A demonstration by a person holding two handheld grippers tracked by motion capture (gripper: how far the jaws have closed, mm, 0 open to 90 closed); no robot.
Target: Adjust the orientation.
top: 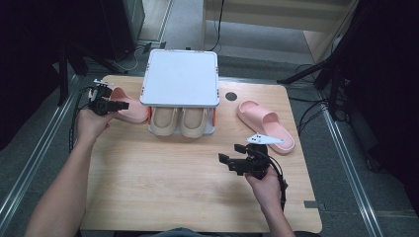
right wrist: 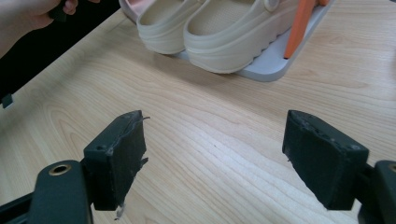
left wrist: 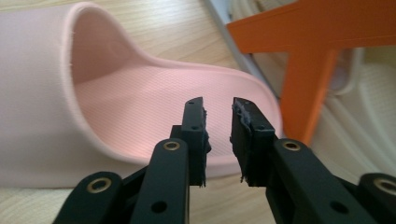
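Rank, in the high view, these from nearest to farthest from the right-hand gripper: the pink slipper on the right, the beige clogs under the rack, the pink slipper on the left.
From the right gripper:
1. Pink slipper on the right, just beyond it toward the table's right edge.
2. Pair of beige clogs, centre, on the grey rack's lower shelf.
3. Pink slipper on the left, far left, at the left gripper.

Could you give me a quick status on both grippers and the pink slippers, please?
Left gripper jaws narrow, over the heel rim of the left pink foam slipper, grip unconfirmed. Right gripper open wide above bare wooden table. Orange-legged grey shoe rack close beside.
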